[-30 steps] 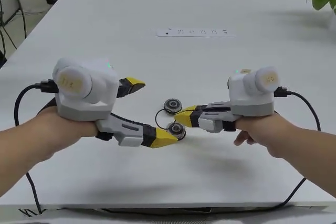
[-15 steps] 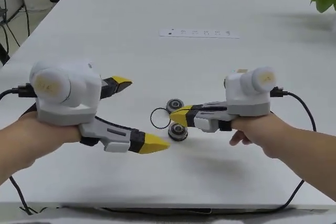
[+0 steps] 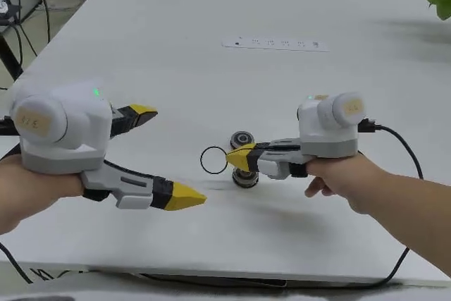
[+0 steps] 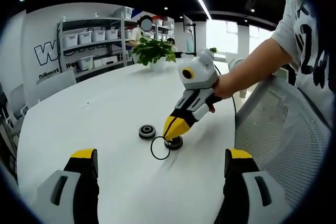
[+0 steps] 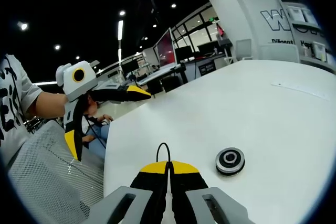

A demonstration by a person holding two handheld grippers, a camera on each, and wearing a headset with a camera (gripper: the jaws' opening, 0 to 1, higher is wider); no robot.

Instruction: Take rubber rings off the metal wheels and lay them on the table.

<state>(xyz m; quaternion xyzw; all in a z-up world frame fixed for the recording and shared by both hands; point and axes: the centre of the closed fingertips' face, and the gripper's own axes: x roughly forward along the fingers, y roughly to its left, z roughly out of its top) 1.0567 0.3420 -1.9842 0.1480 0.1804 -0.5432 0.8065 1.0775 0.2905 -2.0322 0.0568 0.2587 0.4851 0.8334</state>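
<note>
My right gripper (image 3: pixel 239 158) has its jaws closed flat on the rubber ring (image 3: pixel 213 160). It juts from the tips as a thin open loop, low over the bench (image 3: pixel 211 33), and I cannot tell whether it touches. The near metal wheel (image 3: pixel 246 178) sits under the tips, the far metal wheel (image 3: pixel 242 139) just behind, both toward the near edge. The ring looks light, soft and clingy — I'd pinch the cord only. My left gripper (image 3: pixel 165 154) hangs wide open, holding nothing. The bench is white and smooth — a power strip (image 3: pixel 276 44) lies toward the far edge.

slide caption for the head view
Right hand-held gripper holds a rubber ring beside two metal wheels; left hand-held gripper open.
</note>
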